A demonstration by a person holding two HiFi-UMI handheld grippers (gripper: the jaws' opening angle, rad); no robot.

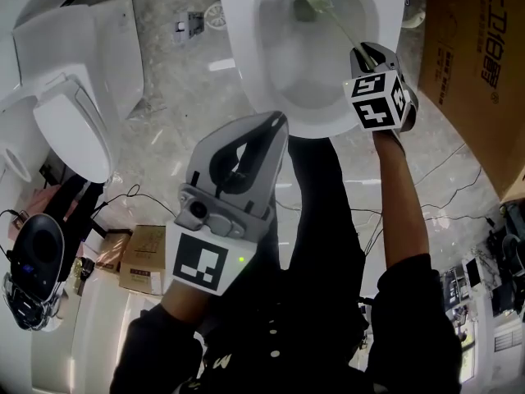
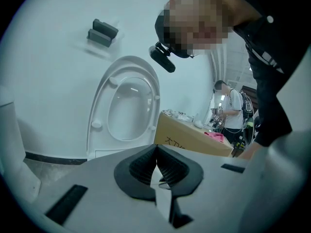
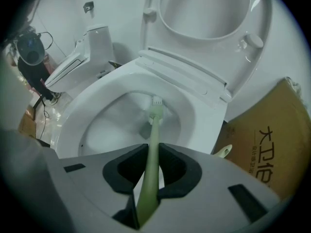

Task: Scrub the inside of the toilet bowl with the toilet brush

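Observation:
The white toilet bowl [image 1: 246,72] lies open at the top of the head view, with its seat and lid [image 3: 209,13] raised. My right gripper [image 1: 369,56] hovers over the bowl's right rim, shut on the pale green toilet brush [image 1: 328,15]. The handle runs between the jaws [image 3: 149,152] and down into the bowl [image 3: 97,110]. Its bristled head [image 3: 156,103] rests low inside, near the drain. My left gripper [image 1: 273,130] hangs in front of the bowl, shut and empty. The left gripper [image 2: 156,149] points up at the raised seat [image 2: 127,106].
A second white toilet [image 1: 74,113] stands at the left. A large printed cardboard box [image 1: 480,64] is right of the bowl, and a small box [image 1: 143,257] and cables [image 1: 123,199] lie on the marble floor. Another person [image 2: 232,111] stands far behind.

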